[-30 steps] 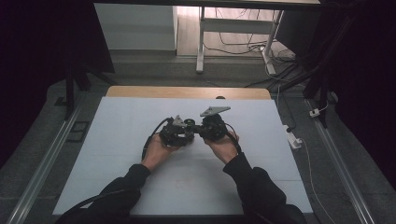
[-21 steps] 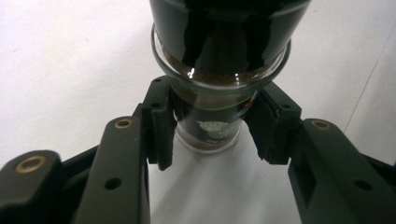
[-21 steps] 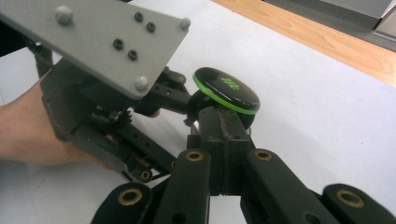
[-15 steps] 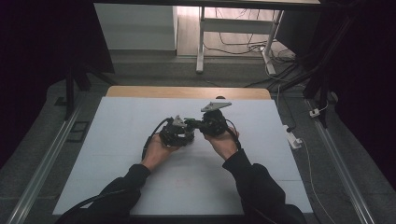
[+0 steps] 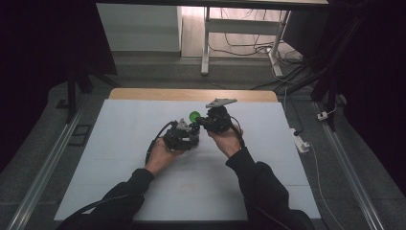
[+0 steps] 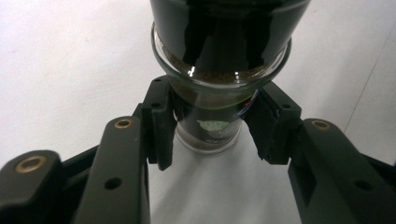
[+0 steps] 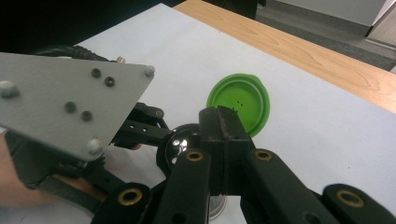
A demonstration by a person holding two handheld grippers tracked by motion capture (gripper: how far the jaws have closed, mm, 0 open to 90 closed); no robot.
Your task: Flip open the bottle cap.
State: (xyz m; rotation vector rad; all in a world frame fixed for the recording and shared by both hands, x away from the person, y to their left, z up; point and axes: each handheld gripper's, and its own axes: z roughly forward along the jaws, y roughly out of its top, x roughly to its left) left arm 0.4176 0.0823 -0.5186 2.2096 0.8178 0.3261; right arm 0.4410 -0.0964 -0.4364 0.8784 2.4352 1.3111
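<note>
On the white table [image 5: 119,158] the left gripper [image 6: 210,135] clamps a jar [image 6: 219,60] upright, and the right gripper [image 7: 224,126], jaws together, pinches its green lid [image 7: 240,100] just beyond

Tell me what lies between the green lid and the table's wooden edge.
Bare white tabletop lies between green lid and wooden edge, seen in the right gripper view.

From my remote seat the high view is dim, dark at both sides, brightest on the floor beyond the table [image 5: 119,143]. Left gripper view is overexposed white, with glare spots on the glass jar [image 6: 219,70] and near jaws soft. Right gripper view is sharp on the green lid [image 7: 239,103].
</note>
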